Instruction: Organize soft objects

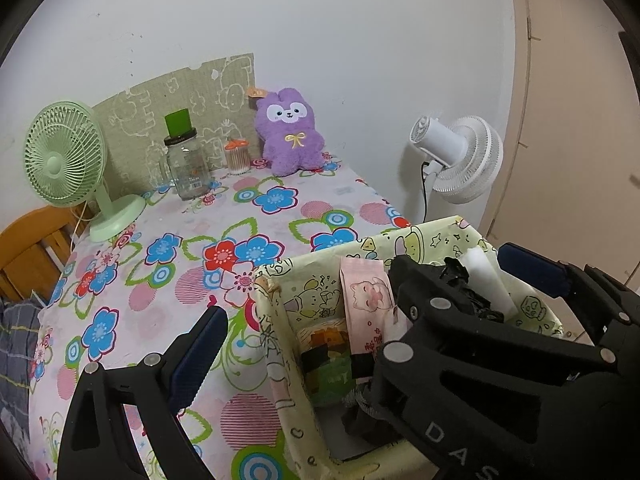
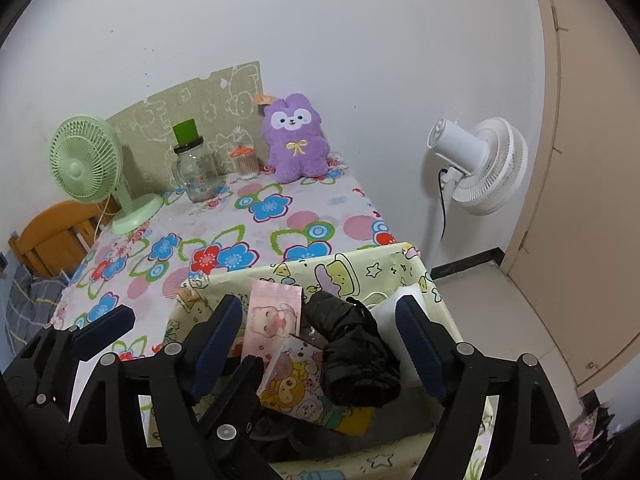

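A purple plush bunny (image 1: 290, 134) sits upright against the wall at the table's far edge; it also shows in the right wrist view (image 2: 296, 138). A yellow cartoon-print fabric basket (image 1: 432, 236) stands at the table's near right corner and shows in the right wrist view too (image 2: 360, 268). It holds a pink packet (image 2: 276, 320), a black soft item (image 2: 356, 356) and a white pad (image 1: 484, 276). My right gripper (image 2: 320, 340) hangs open above the basket with nothing between its fingers. My left gripper (image 1: 360, 300) is open beside the basket's left wall.
On the floral tablecloth (image 1: 240, 248) stand a green desk fan (image 1: 68, 160), a glass jar (image 1: 188, 164) with a green lid and a small cotton-swab jar (image 1: 237, 156). A white floor fan (image 1: 460, 156) stands right of the table. A wooden chair (image 1: 28, 248) is at left.
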Motion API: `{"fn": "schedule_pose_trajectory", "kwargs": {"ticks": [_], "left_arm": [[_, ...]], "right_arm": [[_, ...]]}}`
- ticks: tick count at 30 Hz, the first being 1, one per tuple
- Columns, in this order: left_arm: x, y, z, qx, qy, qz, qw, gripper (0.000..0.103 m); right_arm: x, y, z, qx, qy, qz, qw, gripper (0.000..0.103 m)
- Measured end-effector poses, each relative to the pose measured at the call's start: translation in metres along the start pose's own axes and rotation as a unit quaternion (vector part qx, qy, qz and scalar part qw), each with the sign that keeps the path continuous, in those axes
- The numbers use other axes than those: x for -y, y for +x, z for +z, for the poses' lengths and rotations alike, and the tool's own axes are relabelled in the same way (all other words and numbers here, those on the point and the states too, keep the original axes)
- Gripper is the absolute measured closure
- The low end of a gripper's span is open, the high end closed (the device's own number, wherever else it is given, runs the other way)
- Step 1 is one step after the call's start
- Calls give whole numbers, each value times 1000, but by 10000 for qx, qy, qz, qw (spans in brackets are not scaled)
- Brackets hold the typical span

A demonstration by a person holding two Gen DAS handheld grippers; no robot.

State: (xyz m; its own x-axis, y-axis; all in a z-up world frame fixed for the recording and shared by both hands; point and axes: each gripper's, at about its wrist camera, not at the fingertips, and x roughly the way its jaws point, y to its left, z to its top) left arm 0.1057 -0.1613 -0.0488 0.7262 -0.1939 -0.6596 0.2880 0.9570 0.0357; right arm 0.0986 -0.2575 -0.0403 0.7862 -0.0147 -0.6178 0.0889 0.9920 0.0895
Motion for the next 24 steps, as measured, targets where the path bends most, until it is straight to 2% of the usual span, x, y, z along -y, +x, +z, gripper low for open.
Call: {"fn": "schedule_pose_trajectory", "kwargs": {"ticks": [8,15,24], "left_arm": [[-9,-22,-5,166,-63,6,9998,3],[-22,-43,-9,308,-136,62,9994,0],[-45,-70,-17,514,-227,229,9982,0]], "right_arm": [[-12,-23,-2,189,-95,8,9998,17],[-27,-41,-5,409,-153,-51,9990,6],[-51,-65,-9,613,-310,7,9976,4]]}}
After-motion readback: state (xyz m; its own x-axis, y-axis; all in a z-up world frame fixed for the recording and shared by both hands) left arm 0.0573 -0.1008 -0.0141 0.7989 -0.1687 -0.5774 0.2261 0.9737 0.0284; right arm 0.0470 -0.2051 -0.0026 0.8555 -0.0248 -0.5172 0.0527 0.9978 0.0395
